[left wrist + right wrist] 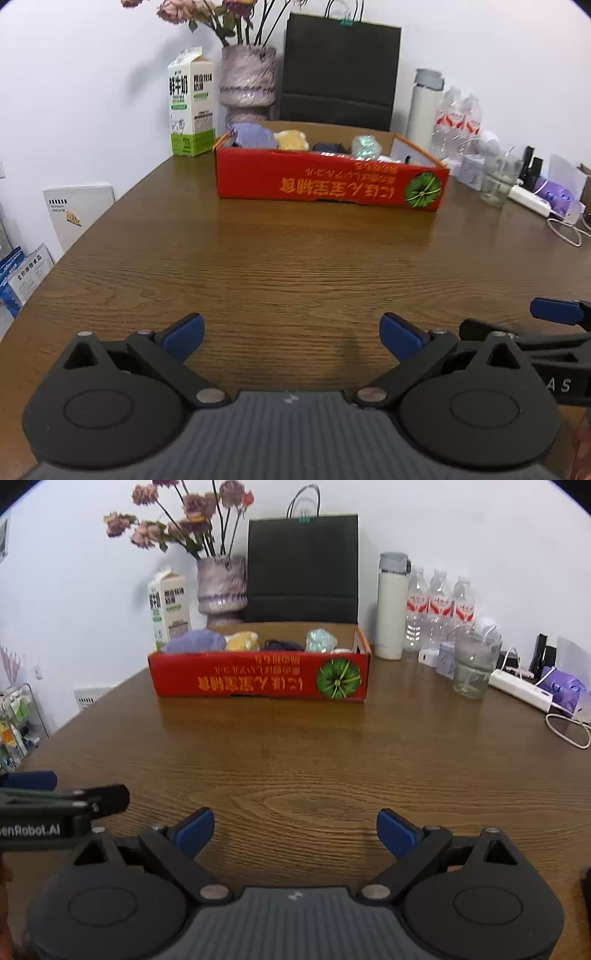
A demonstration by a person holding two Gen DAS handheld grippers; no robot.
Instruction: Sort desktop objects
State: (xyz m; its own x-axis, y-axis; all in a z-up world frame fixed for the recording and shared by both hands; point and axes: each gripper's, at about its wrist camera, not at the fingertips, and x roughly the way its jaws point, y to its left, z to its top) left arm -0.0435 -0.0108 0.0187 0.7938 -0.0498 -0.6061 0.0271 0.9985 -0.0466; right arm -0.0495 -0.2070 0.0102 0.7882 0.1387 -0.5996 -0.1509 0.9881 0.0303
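Above the bare table (pixel 295 258), both grippers (pixel 291 334) (pixel 295 829) hang spread and empty, since sorted items already fill the red box (pixel 258 677).

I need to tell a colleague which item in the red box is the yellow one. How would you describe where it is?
Look at the red box standing on the brown table, in front of the black paper bag. Several soft items lie in a row inside it. The yellow one is second from the left, between the larger purple item and a dark item; it alone is yellow.
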